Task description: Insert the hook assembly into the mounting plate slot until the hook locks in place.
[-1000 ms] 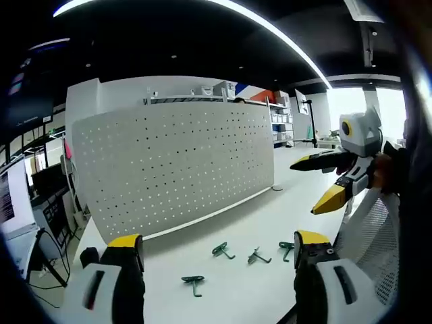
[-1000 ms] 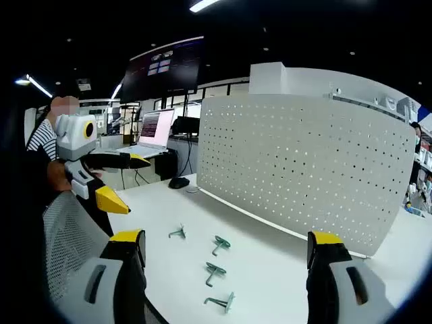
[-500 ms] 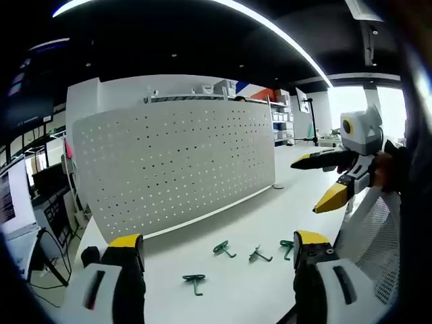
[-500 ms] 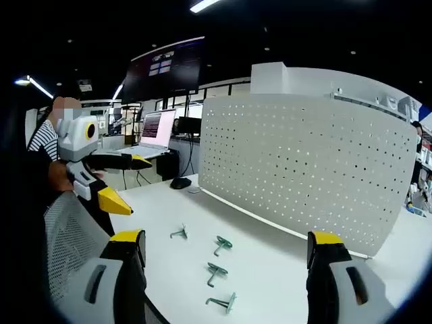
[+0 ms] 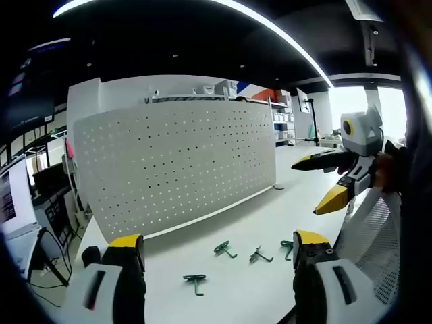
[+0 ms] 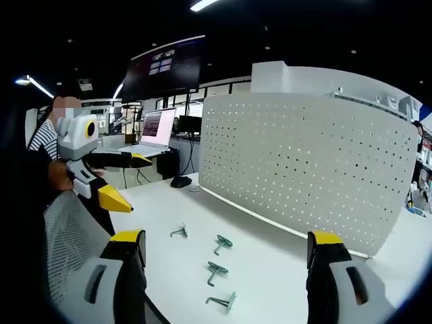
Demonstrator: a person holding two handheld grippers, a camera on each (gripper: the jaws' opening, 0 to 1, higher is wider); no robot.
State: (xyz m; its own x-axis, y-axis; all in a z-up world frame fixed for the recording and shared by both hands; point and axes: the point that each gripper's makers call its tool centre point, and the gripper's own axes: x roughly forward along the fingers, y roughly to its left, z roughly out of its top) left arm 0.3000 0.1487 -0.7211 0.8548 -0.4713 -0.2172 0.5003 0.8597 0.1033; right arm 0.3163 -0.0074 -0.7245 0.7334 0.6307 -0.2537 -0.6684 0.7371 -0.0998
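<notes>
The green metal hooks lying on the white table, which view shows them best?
The right gripper view: all four green metal hooks lie spread apart between its tool's jaws. In the left gripper view the hooks look smaller, and the rightmost sits partly behind the tool's right jaw.

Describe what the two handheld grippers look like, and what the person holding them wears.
Each gripper has chunky white jaws with black inner faces and yellow tips, as on the left gripper and right gripper. Seen from across, each carries a white box with a yellow-ringed lens. The person wears a black-and-white striped sleeve.
</notes>
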